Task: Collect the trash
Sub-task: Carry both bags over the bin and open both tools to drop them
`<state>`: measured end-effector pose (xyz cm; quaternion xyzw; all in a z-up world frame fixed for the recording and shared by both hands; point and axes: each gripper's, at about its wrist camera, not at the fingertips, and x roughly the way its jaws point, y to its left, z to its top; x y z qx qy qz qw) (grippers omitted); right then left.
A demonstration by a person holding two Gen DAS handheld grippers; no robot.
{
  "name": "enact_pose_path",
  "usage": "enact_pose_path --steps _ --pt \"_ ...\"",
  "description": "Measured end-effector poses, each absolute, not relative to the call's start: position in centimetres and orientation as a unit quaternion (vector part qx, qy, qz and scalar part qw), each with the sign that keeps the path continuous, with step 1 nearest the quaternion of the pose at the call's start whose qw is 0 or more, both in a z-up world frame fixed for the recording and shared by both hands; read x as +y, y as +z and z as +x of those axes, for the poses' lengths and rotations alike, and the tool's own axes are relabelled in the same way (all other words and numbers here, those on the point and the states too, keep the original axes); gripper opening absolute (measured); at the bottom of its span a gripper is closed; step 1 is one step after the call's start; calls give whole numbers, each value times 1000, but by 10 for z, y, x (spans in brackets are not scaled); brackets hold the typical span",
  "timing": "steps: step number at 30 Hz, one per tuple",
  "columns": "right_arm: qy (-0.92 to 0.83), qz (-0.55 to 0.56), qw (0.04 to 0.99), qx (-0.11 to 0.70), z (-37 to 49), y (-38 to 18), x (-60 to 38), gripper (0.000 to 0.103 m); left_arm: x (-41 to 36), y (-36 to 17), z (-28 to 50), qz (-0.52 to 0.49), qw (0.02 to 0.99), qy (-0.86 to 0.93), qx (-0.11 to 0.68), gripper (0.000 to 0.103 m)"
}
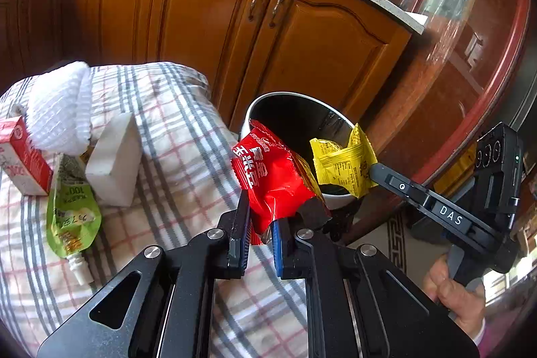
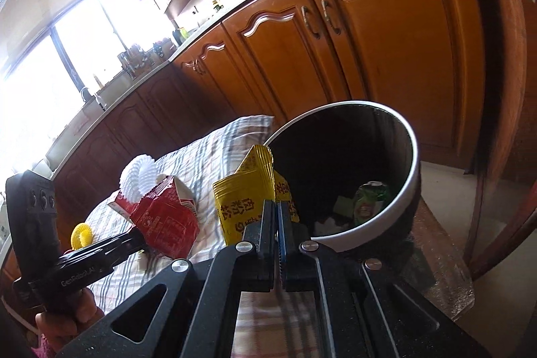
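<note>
My left gripper (image 1: 265, 217) is shut on a red snack wrapper (image 1: 272, 176) and holds it at the near rim of a round bin (image 1: 250, 113) with a white rim and dark inside. My right gripper (image 2: 278, 210) is shut on a yellow packet (image 2: 241, 207), also at the bin's rim (image 2: 414, 176); it shows in the left wrist view (image 1: 342, 163) too. Some trash lies inside the bin, including a green wrapper (image 2: 371, 202). In the right wrist view the left gripper (image 2: 142, 239) holds the red wrapper (image 2: 167, 223).
On the checked tablecloth (image 1: 174, 136) lie a green spout pouch (image 1: 72, 220), a white block (image 1: 115, 160), a red and white carton (image 1: 23, 160), a white cloth (image 1: 60, 106) and a yellow ring (image 2: 81, 234). Wooden cabinets (image 1: 208, 22) stand behind.
</note>
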<state>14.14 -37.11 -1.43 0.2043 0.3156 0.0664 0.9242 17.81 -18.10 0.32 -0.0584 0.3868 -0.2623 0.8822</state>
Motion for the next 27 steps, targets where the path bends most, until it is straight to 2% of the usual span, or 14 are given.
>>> enact_pose_path --steps 27 --pt "1 180 928 327 175 -18 -425 2 -256 2 233 -12 869 -283 406 9"
